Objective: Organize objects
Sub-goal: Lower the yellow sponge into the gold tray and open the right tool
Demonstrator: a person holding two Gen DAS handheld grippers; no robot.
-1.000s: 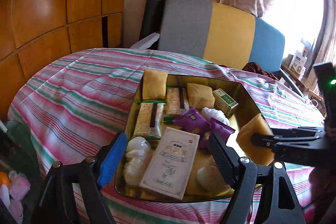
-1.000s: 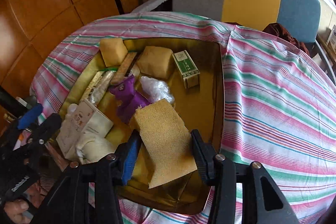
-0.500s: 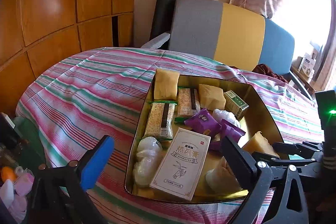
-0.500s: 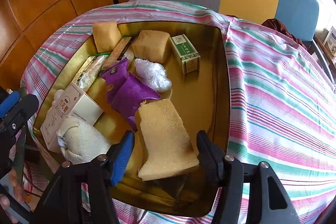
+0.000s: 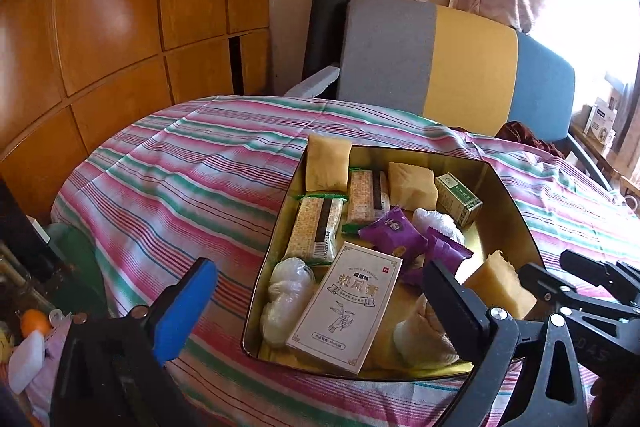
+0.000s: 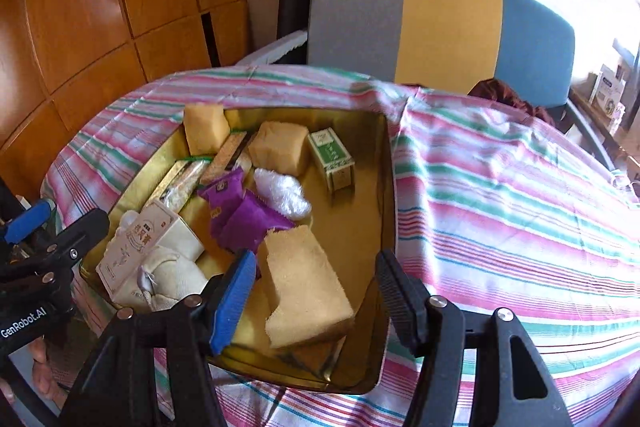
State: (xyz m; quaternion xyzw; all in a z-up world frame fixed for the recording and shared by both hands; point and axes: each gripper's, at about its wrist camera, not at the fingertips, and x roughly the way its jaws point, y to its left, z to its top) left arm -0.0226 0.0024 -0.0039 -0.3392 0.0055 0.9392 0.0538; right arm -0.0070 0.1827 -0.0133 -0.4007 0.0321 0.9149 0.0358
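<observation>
Sponge (image 6: pixel 304 283) lies in gold tray (image 6: pixel 384 187) at 5 o'clock, just released: right hand-held gripper (image 6: pixel 316 291) jaws opened, clear of it. Left hand-held gripper (image 5: pixel 320 303) spread wide, empty.

Gold tray (image 6: pixel 384 187) sits on striped cloth (image 6: pixel 500 207). Right gripper (image 6: pixel 314 291) hovers low over the tray's near end, jaws apart, pads clear of the large yellow sponge (image 6: pixel 306 287) lying between them on the tray floor. Farther in: purple packets (image 6: pixel 248 215), white fluffy wad (image 6: pixel 282 193), green box (image 6: pixel 332 155), two more sponge blocks (image 6: pixel 206 127), wrapped bars (image 6: pixel 224 159). White carton (image 6: pixel 140 243) and cloth pouch (image 6: pixel 172 275) at the left near corner. Left gripper (image 6: pixel 52 223) visible at left edge, outside the tray.
</observation>
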